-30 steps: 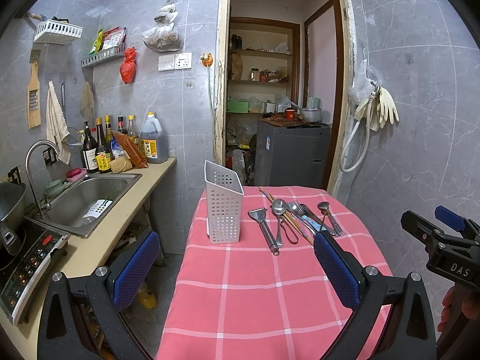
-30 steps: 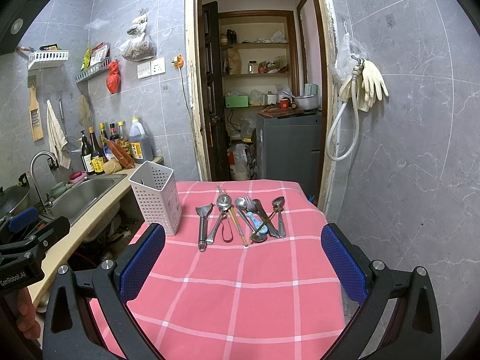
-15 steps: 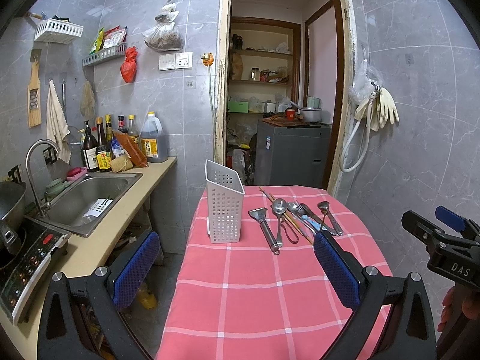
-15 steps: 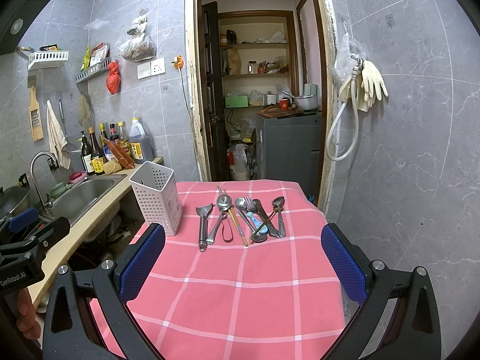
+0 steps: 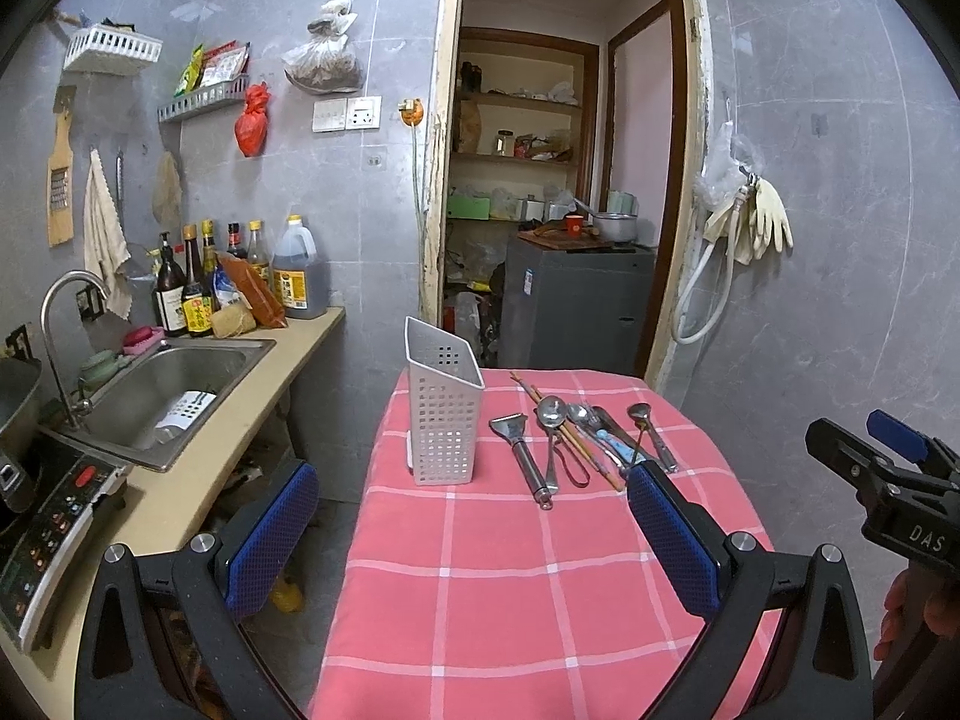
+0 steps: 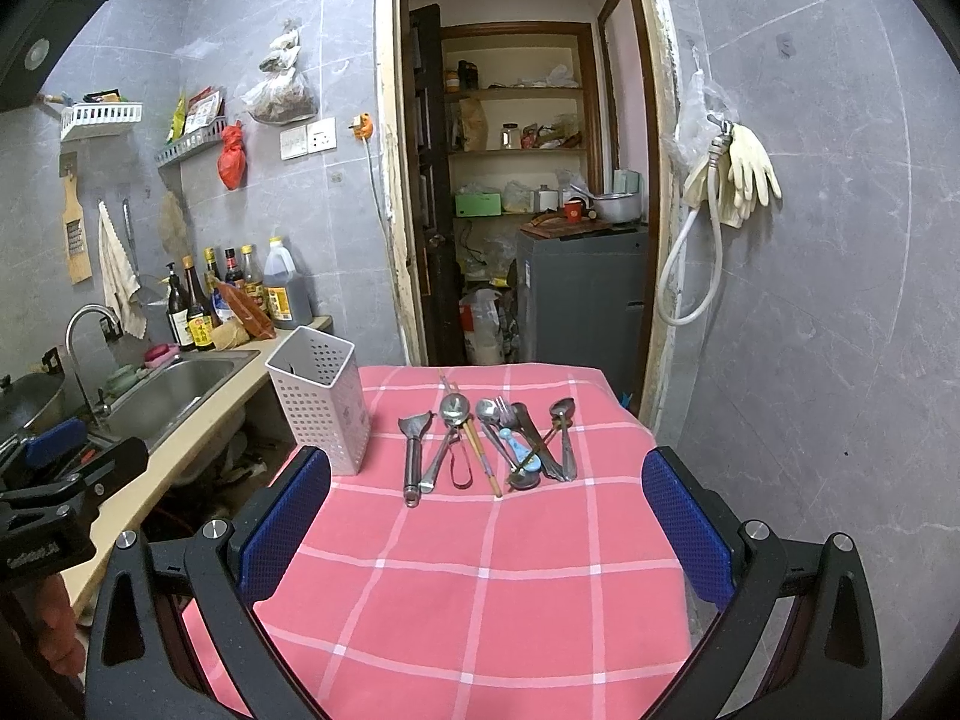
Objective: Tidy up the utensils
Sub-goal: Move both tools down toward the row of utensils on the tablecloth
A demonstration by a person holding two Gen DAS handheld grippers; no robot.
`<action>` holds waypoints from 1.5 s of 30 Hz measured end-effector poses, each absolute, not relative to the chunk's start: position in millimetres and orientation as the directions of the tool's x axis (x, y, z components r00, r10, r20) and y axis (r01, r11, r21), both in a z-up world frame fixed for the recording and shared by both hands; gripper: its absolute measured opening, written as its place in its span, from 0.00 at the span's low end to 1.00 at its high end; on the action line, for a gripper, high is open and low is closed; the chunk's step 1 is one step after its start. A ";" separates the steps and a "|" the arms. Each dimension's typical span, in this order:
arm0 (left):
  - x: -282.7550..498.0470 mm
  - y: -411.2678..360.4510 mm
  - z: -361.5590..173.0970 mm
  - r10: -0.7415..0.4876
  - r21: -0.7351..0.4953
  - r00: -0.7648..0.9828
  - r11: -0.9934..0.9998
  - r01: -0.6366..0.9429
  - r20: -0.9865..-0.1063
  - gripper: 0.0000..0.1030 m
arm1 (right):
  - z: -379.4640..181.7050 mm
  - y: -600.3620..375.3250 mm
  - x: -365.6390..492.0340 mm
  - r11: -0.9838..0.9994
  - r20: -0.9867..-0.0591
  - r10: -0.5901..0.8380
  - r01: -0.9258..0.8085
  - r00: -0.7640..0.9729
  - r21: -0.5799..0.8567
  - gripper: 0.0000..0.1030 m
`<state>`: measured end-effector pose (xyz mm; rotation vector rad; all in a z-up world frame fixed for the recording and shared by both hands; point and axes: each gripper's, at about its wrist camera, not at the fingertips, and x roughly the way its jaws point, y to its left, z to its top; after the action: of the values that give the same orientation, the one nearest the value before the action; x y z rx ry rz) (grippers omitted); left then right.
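A white perforated utensil holder (image 5: 444,414) (image 6: 320,399) stands upright at the far left of the pink checked table (image 5: 528,570) (image 6: 480,570). To its right lie a metal peeler (image 5: 527,456) (image 6: 414,450), several spoons (image 5: 551,420) (image 6: 451,414), a fork (image 6: 507,411), chopsticks (image 5: 570,438) (image 6: 477,444) and a small blue-handled utensil (image 6: 516,447). My left gripper (image 5: 474,528) is open and empty above the table's near half. My right gripper (image 6: 486,522) is open and empty, also short of the utensils; it shows at the right edge of the left wrist view (image 5: 888,480).
A counter with a steel sink (image 5: 162,396) (image 6: 162,387), bottles (image 5: 192,294) and an induction cooker (image 5: 48,516) runs along the left. An open doorway with a grey cabinet (image 5: 570,306) (image 6: 579,300) lies behind the table. A tiled wall with a hose and gloves (image 6: 738,180) stands to the right.
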<state>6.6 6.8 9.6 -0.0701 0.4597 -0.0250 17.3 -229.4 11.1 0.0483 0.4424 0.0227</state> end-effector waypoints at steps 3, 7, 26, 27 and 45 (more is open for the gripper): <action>12.0 9.9 12.2 -0.056 -0.085 0.896 0.996 0.020 -0.440 1.00 | 17.6 -225.4 20.2 0.999 -0.419 0.031 -0.018 0.908 0.036 0.99; 22.7 6.8 15.8 -0.069 -0.074 0.903 0.996 0.041 -0.425 1.00 | 24.4 -227.7 23.5 1.000 -0.403 0.022 -0.015 0.915 0.020 0.99; 139.2 -59.6 -2.5 -0.115 -0.061 0.892 0.993 0.098 -0.437 0.95 | 11.5 -301.3 140.8 0.990 -0.416 0.141 -0.133 0.898 0.046 0.99; 148.8 -65.9 -5.3 -0.117 -0.057 0.890 0.993 0.103 -0.440 0.93 | 10.0 -305.2 150.2 0.988 -0.419 0.151 -0.144 0.895 0.049 0.97; 296.6 -114.8 -88.0 -0.125 -0.057 0.819 0.992 0.112 -0.560 0.59 | -79.8 -334.6 312.9 0.962 -0.541 0.270 -0.240 0.797 0.126 0.46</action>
<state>296.6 -114.8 -88.0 -0.0223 0.5983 -0.1259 312.9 -334.6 -79.8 0.0520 0.5884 0.2742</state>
